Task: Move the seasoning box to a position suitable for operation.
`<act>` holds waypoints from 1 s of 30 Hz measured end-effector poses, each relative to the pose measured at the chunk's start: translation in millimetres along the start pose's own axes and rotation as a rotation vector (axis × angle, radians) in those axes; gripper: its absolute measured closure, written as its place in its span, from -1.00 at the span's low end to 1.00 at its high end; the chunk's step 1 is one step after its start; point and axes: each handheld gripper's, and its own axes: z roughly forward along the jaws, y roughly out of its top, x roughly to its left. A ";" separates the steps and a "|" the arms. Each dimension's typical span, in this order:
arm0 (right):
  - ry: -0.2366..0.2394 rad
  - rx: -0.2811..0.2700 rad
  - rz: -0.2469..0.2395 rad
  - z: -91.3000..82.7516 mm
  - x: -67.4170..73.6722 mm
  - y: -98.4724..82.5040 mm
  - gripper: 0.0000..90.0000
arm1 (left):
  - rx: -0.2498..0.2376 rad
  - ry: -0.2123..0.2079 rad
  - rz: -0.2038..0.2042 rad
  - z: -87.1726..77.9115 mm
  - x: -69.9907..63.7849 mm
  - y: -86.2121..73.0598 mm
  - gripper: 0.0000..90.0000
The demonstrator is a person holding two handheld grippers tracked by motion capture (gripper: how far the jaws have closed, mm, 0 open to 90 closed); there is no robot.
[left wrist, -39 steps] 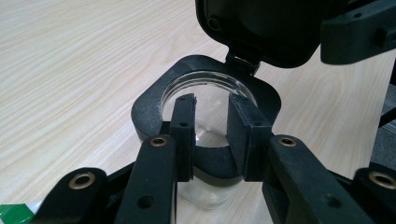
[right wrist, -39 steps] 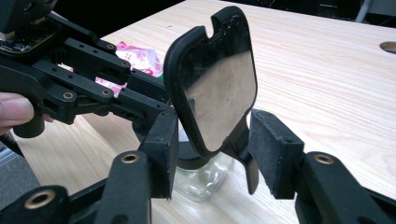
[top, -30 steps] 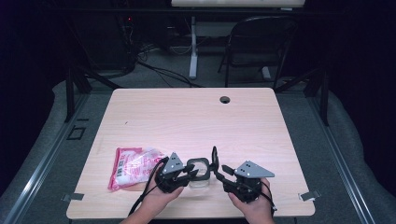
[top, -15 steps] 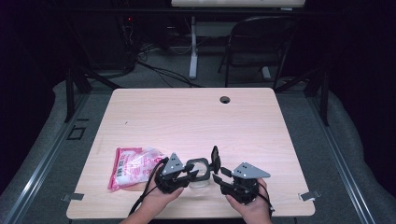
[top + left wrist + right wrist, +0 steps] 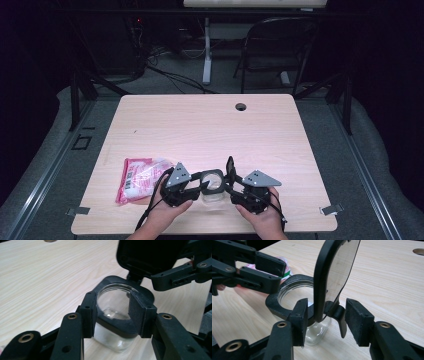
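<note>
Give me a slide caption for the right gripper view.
Open right gripper straddling the raised black lid of a clear glass jar on a wooden table.

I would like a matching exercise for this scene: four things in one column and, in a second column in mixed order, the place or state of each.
Things:
1. glass jar
2. hinged lid
3. pink packet
4. round hole

Places or states:
A. lies flat at the left, beside the left gripper
B. in the table near its far edge
C. stands on the table between the two grippers
D. stands up, open, at the right gripper

Pairs: 1-C, 2-D, 3-A, 4-B
</note>
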 end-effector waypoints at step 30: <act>0.098 0.008 0.017 18.2 -11.7 9.5 0.73 | 0.041 -0.014 -0.028 0.1 6.6 -9.5 0.40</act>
